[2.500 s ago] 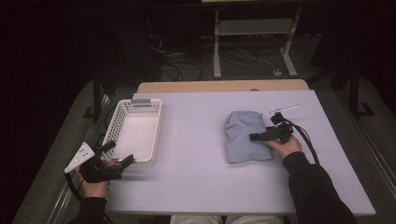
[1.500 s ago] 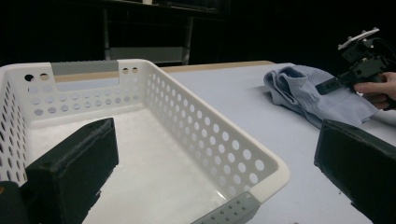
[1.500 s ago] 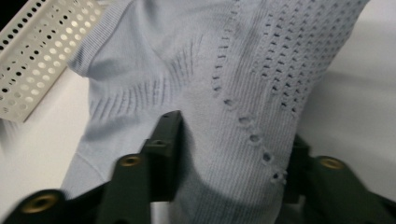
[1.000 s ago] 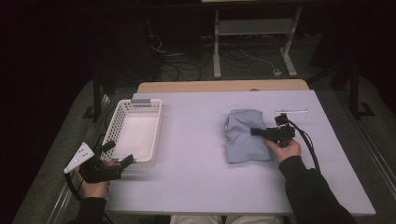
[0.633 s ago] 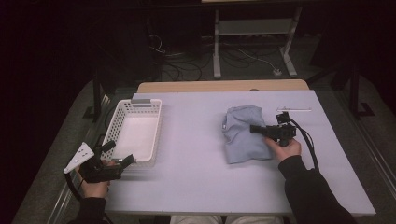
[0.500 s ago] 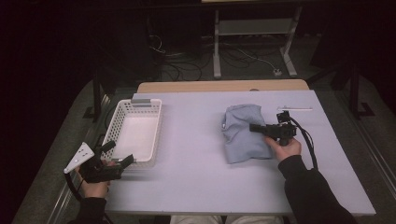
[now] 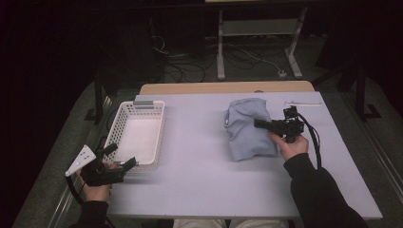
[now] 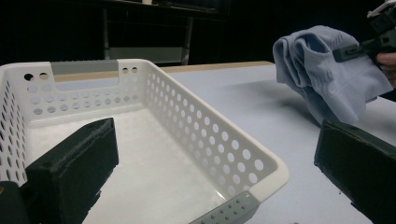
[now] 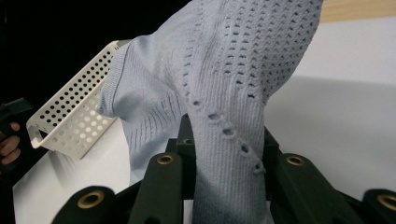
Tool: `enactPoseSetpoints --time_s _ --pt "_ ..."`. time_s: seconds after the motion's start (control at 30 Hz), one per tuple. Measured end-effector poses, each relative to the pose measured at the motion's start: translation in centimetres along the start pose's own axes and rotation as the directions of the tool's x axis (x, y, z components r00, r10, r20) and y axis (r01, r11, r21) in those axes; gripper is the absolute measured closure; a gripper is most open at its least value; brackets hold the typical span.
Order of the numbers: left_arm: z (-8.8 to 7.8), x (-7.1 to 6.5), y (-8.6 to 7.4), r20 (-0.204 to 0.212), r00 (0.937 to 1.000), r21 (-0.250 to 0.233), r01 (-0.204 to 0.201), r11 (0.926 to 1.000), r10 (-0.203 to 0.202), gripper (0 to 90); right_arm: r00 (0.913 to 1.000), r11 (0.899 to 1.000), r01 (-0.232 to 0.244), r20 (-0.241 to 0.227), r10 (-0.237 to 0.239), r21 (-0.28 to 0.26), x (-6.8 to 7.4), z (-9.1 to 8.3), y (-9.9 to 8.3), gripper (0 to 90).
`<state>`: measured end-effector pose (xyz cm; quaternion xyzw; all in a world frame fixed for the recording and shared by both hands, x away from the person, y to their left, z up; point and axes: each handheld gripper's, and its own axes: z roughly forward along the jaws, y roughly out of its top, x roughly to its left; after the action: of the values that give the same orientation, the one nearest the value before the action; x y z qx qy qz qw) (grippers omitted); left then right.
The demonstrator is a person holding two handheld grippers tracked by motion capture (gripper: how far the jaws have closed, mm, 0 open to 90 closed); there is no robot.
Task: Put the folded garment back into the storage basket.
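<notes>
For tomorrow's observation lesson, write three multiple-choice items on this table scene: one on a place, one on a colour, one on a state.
1. Where is the basket?
A. table's left side
B. table's right side
C. on the floor

2. What colour is the cloth?
A. red
B. light blue
C. black

3. What is in the basket?
A. the cloth
B. a cup
C. nothing

Answers: 1 A, it stands near the left gripper. 2 B, plain in every view. 3 C, the left gripper view shows its bare floor; the right gripper has its fingers shut on the cloth.
</notes>
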<state>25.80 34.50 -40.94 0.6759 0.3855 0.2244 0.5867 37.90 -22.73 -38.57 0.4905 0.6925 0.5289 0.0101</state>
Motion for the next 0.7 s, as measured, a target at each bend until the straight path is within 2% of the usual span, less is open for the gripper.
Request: enactPoseSetpoints --time_s 0.27,0.7 --pt "0.0 0.0 0.0 0.000 1.0000 -0.001 -0.001 1.0000 0.001 0.0 1.0000 1.000 0.007 -0.002 -0.007 -0.025 0.6 -0.6 1.3 70.9" --pt "0.0 0.0 0.0 0.000 1.0000 -0.002 0.000 1.0000 0.000 0.0 0.9991 0.998 0.039 -0.013 -0.040 -0.044 2.3 -0.8 3.5 70.8"
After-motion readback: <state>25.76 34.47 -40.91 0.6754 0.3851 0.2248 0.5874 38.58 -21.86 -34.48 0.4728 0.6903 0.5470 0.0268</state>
